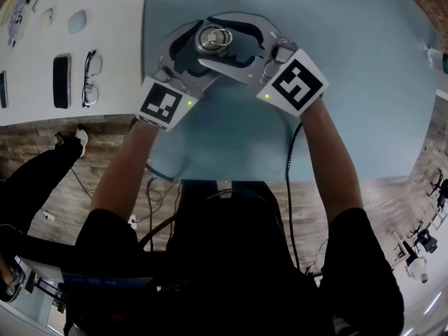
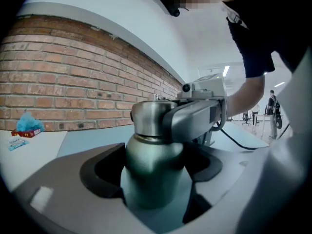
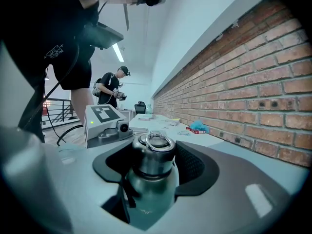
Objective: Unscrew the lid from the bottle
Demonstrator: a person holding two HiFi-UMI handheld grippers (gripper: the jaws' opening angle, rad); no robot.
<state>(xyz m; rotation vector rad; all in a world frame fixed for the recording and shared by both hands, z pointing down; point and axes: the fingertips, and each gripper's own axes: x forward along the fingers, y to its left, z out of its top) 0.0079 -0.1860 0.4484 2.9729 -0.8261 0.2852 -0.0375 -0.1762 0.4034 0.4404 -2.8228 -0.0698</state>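
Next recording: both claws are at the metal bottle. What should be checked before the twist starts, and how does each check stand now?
1. Body grip: left claw shut on bottle: ok.
2. Lid grip: right claw shut on lid, above the left claw: ok.
3. Bottle upright: ok.
4. Lid seated on the neck, no gap showing: ok.
5. Base resting on table: cannot tell, the claws hide it.
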